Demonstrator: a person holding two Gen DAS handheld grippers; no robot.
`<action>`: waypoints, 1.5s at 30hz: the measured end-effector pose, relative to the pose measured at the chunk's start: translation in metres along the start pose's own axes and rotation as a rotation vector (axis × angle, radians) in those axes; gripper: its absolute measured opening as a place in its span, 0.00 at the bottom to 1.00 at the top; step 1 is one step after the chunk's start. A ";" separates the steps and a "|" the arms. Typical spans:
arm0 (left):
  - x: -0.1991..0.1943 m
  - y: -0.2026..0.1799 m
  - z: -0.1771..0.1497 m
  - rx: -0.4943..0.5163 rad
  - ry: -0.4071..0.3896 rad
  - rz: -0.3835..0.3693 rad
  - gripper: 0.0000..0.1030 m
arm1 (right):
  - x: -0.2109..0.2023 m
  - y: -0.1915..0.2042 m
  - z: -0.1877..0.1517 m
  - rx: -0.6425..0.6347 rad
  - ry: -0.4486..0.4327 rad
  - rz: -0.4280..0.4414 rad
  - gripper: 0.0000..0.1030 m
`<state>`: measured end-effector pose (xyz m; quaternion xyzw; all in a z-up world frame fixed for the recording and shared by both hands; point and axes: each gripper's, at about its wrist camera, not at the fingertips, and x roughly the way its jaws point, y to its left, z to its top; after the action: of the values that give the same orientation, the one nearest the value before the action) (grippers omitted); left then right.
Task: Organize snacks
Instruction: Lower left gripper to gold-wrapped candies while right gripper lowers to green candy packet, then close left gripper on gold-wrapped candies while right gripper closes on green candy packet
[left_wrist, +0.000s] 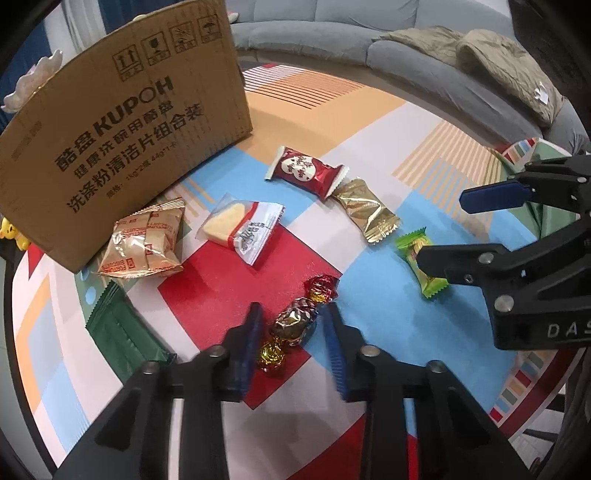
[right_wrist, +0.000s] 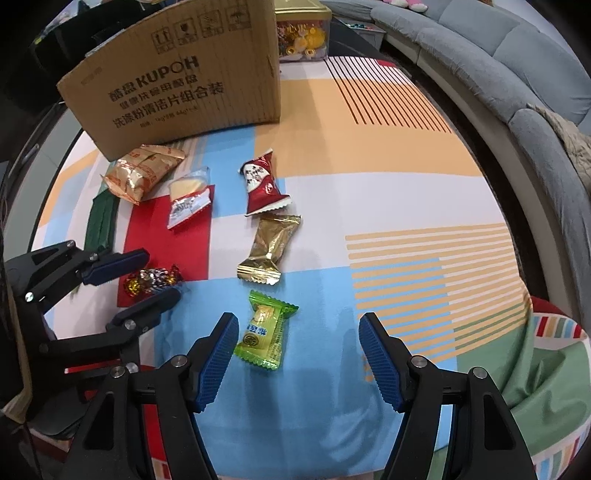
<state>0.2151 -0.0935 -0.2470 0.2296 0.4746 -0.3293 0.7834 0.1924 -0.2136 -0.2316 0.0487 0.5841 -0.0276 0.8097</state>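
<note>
Cardboard box (right_wrist: 184, 85), contents perhaps hidden.

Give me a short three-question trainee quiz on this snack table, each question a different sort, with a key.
1. True or false: the left gripper has the foil-wrapped candy between its fingers.
2. Which snack lies in front of the right gripper? A) red packet B) gold packet C) green packet
3. Fill in: the cardboard box stands at the table's ____ side, seen from the grippers.

Key:
1. True.
2. C, the green packet; the gold packet and red packet lie farther off.
3. Far.
</note>
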 end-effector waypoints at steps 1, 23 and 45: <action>0.002 0.000 0.001 0.005 -0.001 0.002 0.27 | 0.002 0.000 0.000 -0.002 0.005 0.001 0.63; -0.014 -0.002 -0.011 -0.089 0.009 0.052 0.23 | -0.001 0.009 -0.002 -0.045 0.005 0.050 0.21; -0.048 -0.004 -0.010 -0.265 -0.006 0.119 0.23 | -0.045 0.009 0.001 -0.078 -0.106 0.056 0.21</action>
<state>0.1901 -0.0757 -0.2082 0.1512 0.4970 -0.2173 0.8264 0.1799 -0.2049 -0.1881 0.0321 0.5395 0.0153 0.8413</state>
